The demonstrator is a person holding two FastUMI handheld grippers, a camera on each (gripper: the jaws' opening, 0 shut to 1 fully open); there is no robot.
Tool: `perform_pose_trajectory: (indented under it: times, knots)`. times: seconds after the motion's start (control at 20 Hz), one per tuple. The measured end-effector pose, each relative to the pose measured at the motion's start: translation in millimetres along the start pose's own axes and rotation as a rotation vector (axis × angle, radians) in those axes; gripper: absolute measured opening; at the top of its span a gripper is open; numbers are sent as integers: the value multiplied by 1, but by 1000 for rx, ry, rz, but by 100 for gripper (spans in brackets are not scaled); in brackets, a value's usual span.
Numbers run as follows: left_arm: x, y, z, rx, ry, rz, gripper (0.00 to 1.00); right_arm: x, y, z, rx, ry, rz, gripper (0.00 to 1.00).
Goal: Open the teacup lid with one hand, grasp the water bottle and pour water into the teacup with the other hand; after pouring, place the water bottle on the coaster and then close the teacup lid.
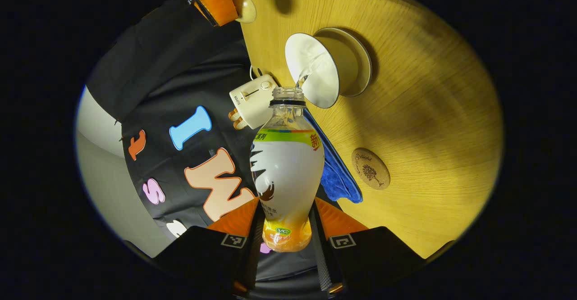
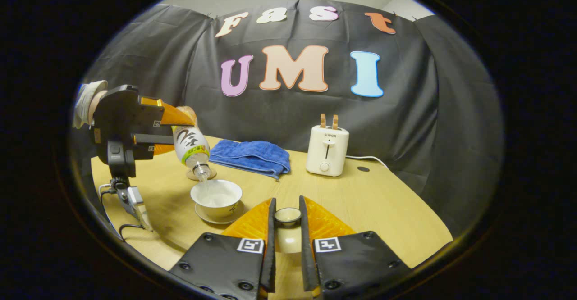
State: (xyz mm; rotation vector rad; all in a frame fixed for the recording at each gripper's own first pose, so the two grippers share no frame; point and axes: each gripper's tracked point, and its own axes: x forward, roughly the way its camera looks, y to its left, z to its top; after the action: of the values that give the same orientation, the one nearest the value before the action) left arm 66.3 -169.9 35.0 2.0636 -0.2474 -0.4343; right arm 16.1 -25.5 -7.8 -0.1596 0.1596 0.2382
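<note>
Right gripper (image 2: 286, 246): nearest; both fingers pressed on the teacup lid (image 2: 287, 215), held off the cup so the mouth stays clear.
Teacup (image 2: 216, 197): on its saucer (image 2: 205, 215), uncovered, taking water.
Left gripper (image 1: 287, 241): clamped on the water bottle (image 1: 286, 174), tipped neck-down over the teacup for pouring.
Coaster (image 1: 370, 168): bare, beside the blue towel (image 2: 251, 156).
Toaster (image 2: 327, 150): farthest.

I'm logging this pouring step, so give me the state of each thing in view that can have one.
water bottle: uncapped, tipped, pouring.
teacup: open, on its saucer, taking water.
lid: off, held in right tongs.
left tongs: shut on bottle.
coaster: bare.
towel: crumpled.
toaster: bread up.
</note>
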Motion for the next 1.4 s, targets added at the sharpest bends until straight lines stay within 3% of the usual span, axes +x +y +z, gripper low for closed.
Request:
perform_pose_trajectory:
  times: [0.45,0.75,1.0,1.4]
  knots:
    - [5,5,3,60,-19,5,52,4,3,-4,-20,11,1,26]
    - [9,-3,4,12,-34,-14,51,9,9,-6,-20,20,12,26]
    - [7,-17,-3,-205,-42,-43,51,10,15,-5,-12,24,21,26]
    - [-2,-39,5,-802,-107,-68,51,21,40,-6,42,45,68,26]
